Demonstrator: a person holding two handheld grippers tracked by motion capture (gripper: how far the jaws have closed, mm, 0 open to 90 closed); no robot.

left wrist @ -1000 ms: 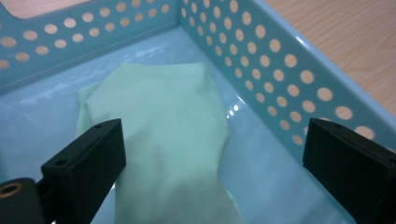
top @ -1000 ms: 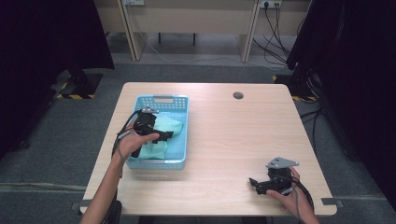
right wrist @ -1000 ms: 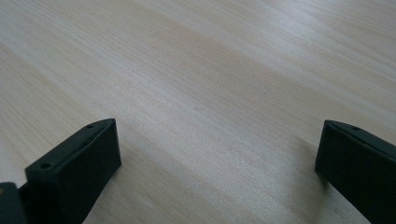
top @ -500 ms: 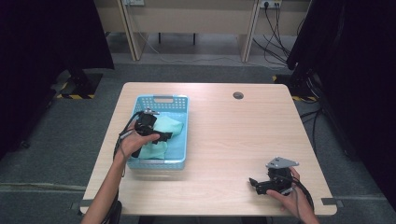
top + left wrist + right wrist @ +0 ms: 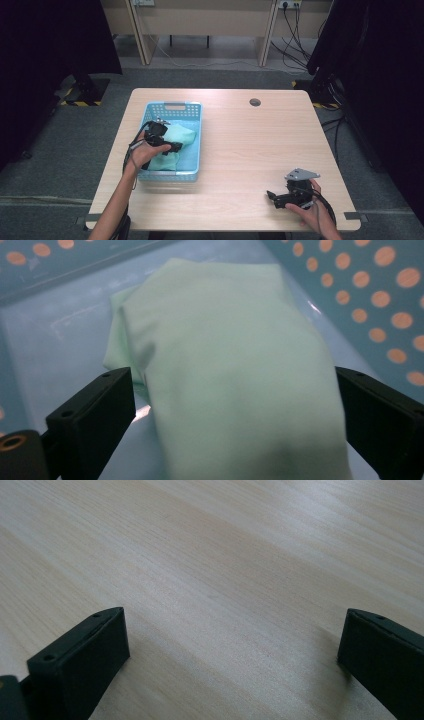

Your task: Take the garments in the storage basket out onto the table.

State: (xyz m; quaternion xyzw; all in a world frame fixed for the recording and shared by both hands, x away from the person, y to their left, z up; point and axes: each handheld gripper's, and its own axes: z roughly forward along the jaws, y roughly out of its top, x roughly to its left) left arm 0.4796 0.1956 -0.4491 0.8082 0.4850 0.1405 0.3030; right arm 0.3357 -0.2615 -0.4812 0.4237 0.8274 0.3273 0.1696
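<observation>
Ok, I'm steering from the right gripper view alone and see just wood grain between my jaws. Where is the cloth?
Observer: The pale green cloth lies folded in the blue basket on the table's left half.
Operator: Is the other gripper near it?
Observer: Yes, the left gripper is over the basket, jaws spread either side of the cloth, not closed on it.
Operator: And where do I sit?
Observer: The right gripper rests open at the table's near right corner, well apart from the basket.
</observation>
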